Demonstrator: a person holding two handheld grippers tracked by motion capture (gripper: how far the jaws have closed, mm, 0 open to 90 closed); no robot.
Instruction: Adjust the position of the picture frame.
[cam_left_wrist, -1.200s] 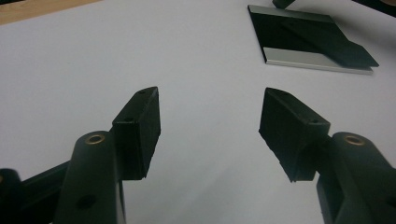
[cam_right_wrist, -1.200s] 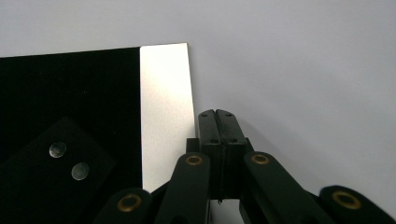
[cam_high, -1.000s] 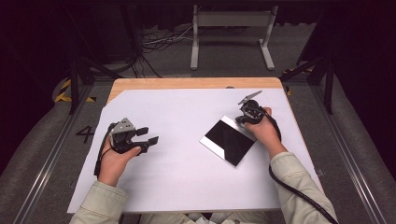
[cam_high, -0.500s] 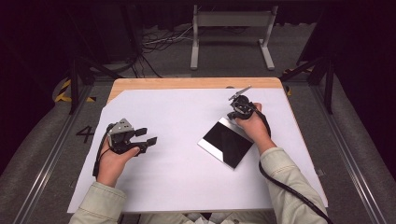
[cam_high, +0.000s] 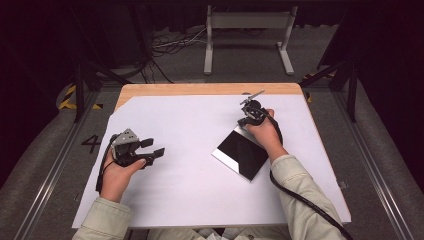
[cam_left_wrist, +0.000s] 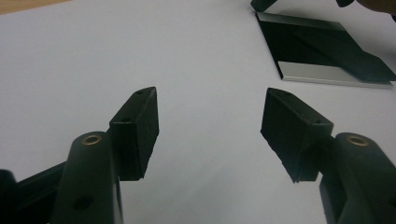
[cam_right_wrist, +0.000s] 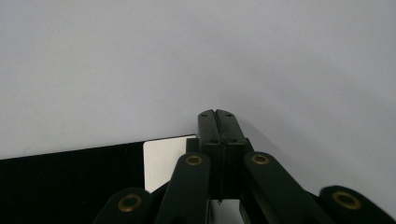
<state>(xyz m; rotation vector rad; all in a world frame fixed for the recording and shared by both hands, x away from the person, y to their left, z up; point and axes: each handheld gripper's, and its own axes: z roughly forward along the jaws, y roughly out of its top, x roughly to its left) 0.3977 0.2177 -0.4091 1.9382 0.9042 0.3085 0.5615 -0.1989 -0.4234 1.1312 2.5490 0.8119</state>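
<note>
Closed right gripper (cam_high: 246, 121) at black plate's (cam_high: 240, 154) far corner

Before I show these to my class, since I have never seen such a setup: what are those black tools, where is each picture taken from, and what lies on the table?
A person sits at a table covered by a white sheet, holding a two-jaw tool in each hand. One camera looks down from above; one rides on each tool, looking along its jaws. The left gripper rests with its jaws apart and nothing between them. The right gripper has its jaws pressed together, at a corner of a dark, shiny flat panel lying on the sheet. Whether it pinches that corner I cannot tell.
</note>
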